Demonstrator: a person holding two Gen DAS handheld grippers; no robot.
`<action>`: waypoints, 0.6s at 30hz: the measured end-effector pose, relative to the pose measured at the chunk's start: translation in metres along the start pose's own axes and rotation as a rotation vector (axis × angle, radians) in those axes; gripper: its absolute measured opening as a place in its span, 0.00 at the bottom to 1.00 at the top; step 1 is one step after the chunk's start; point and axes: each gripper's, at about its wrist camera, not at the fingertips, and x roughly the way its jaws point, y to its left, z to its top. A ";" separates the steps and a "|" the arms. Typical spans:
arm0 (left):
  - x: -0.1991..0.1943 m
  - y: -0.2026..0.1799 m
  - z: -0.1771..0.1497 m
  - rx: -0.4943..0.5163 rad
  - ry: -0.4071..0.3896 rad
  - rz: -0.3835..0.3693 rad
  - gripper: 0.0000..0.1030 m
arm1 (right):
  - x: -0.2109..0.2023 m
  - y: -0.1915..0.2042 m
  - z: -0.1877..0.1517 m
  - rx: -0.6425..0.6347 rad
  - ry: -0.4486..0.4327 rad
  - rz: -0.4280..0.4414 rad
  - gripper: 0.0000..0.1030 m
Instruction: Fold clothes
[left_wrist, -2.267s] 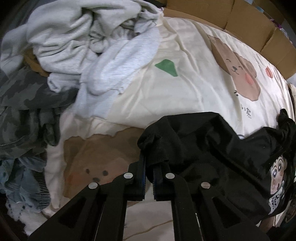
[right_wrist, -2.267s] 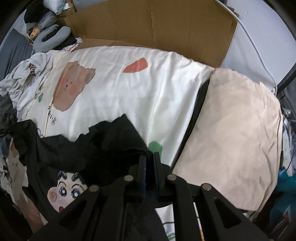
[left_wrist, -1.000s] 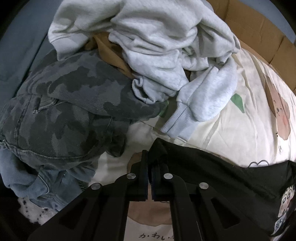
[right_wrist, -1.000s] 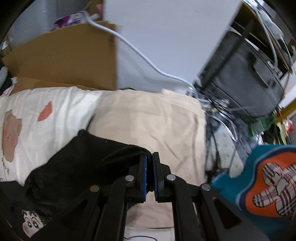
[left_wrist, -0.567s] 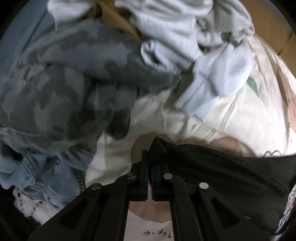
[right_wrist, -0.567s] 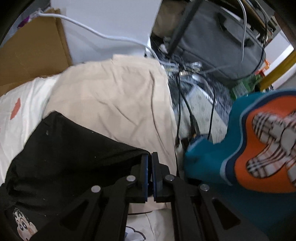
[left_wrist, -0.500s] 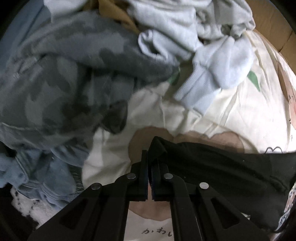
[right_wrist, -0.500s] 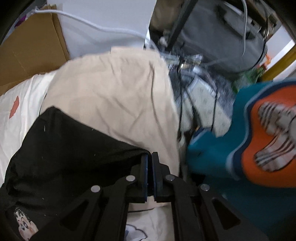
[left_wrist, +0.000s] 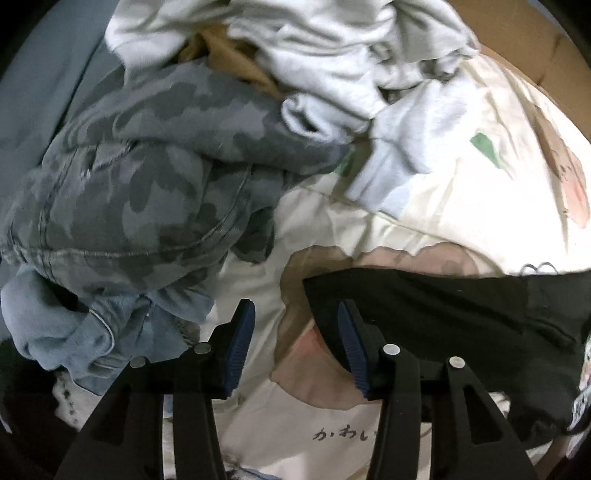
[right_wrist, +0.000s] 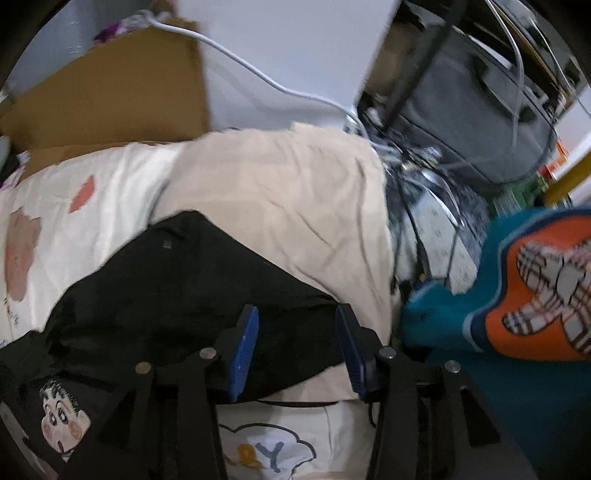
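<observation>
Your left gripper (left_wrist: 293, 343) has just been opening: its blue-padded jaws stand apart, with bare bedsheet (left_wrist: 255, 295) between them. The corner of the black T-shirt (left_wrist: 443, 314) lies against the inner side of the right-hand jaw, no longer pinched.

Your right gripper (right_wrist: 295, 347) has also just been opening. Its jaws stand apart over the shirt's other end, and black cloth shows between them, but the pads do not press on it.

The black T-shirt (right_wrist: 192, 280) lies stretched across the bed between your two grippers. One end rests on a beige pillow (right_wrist: 288, 206); a cartoon face print (right_wrist: 62, 421) shows near the lower left of the right wrist view.

Beyond the left gripper a pile of unfolded laundry sits close: a camouflage garment (left_wrist: 147, 184), a pale grey sweatshirt (left_wrist: 325, 55) and blue denim (left_wrist: 74, 325). Beyond the pillow lie tangled cables (right_wrist: 417, 206) and a teal cushion (right_wrist: 517, 295).

Risks, as a judgement: the shirt end on the pillow may sit uneven and skew the fold. The corner touching the left jaw could drag as you withdraw. The nearby pile could get caught in your next grasp.
</observation>
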 end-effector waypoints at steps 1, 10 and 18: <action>-0.004 0.001 0.002 0.004 -0.002 -0.001 0.46 | -0.003 0.004 0.003 -0.014 -0.007 0.002 0.40; -0.022 -0.040 0.014 0.140 -0.037 -0.140 0.46 | -0.019 0.036 0.020 -0.123 -0.070 0.119 0.40; -0.019 -0.107 0.007 0.338 -0.010 -0.239 0.46 | -0.013 0.073 0.020 -0.249 -0.059 0.242 0.40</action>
